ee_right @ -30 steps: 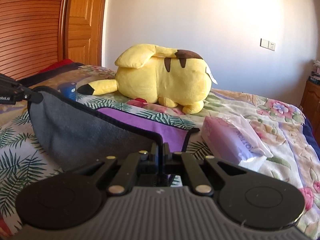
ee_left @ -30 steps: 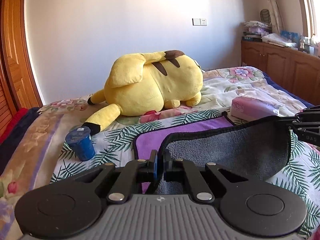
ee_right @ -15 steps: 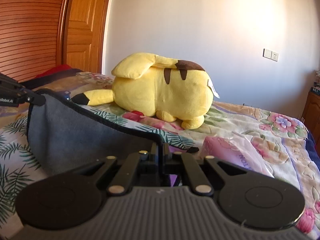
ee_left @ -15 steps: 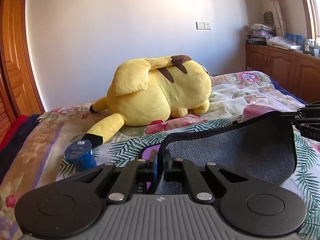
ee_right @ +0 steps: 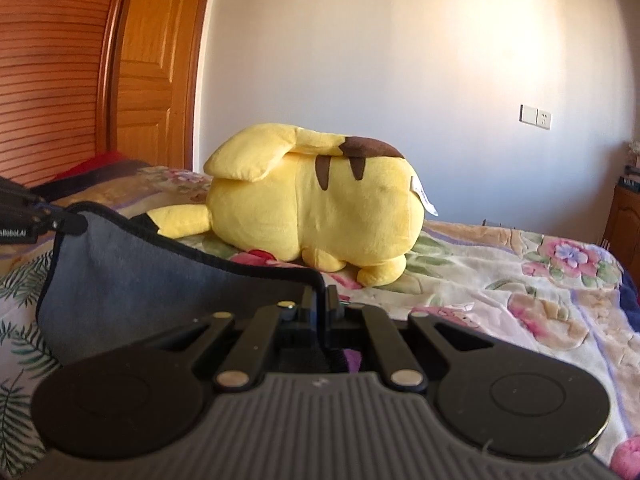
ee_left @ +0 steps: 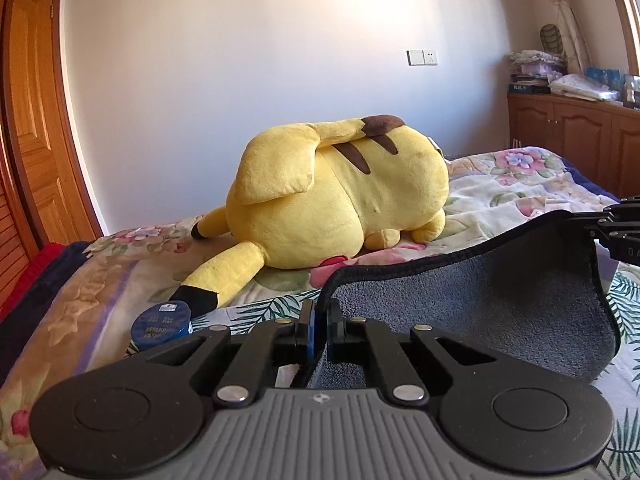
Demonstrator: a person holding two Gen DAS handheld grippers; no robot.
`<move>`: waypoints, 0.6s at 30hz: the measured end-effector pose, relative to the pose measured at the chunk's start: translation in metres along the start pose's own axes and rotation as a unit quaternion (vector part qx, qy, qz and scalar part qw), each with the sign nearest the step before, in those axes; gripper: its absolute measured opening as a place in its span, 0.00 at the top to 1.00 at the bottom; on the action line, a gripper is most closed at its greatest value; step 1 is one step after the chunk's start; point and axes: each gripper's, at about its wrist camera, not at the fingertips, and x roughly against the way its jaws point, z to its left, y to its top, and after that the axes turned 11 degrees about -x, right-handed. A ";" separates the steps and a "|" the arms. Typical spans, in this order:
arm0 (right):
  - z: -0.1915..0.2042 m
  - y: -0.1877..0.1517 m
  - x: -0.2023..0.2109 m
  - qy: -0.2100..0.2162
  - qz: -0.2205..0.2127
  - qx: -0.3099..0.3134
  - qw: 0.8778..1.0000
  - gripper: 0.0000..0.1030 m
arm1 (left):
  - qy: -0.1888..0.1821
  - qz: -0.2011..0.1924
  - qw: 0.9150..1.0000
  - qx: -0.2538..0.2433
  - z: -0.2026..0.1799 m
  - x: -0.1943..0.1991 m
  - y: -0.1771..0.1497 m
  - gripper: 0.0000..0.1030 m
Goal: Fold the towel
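Note:
A grey towel (ee_left: 500, 300) with a black hem and a purple other side hangs stretched between my two grippers above the bed. My left gripper (ee_left: 320, 312) is shut on one corner of it. My right gripper (ee_right: 320, 296) is shut on the other corner; the towel (ee_right: 140, 276) sags to its left. The right gripper also shows at the right edge of the left wrist view (ee_left: 616, 232), and the left gripper shows at the left edge of the right wrist view (ee_right: 36, 216). A purple strip (ee_right: 352, 360) shows under the right jaws.
A big yellow plush toy (ee_left: 340, 196) lies on the floral bedspread (ee_left: 520, 184) beyond the towel. A blue round container (ee_left: 162, 322) stands by the plush's tail. Wooden doors (ee_right: 80, 80) are on the left, wooden cabinets (ee_left: 576, 136) on the right.
Both grippers have risen and carried the towel's edge up and forward toward the plush. The purple side and the pink tissue pack have dropped out of sight behind the towel.

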 end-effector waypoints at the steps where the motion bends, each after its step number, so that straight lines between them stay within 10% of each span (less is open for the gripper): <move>1: 0.000 0.000 -0.001 0.000 0.000 -0.002 1.000 0.97 | -0.001 -0.001 1.000 -0.001 0.001 -0.002 0.000 0.95; 18: -0.006 0.007 -0.029 -0.008 -0.001 0.047 0.999 0.97 | 0.021 -0.011 0.999 -0.021 0.000 -0.031 0.010 0.95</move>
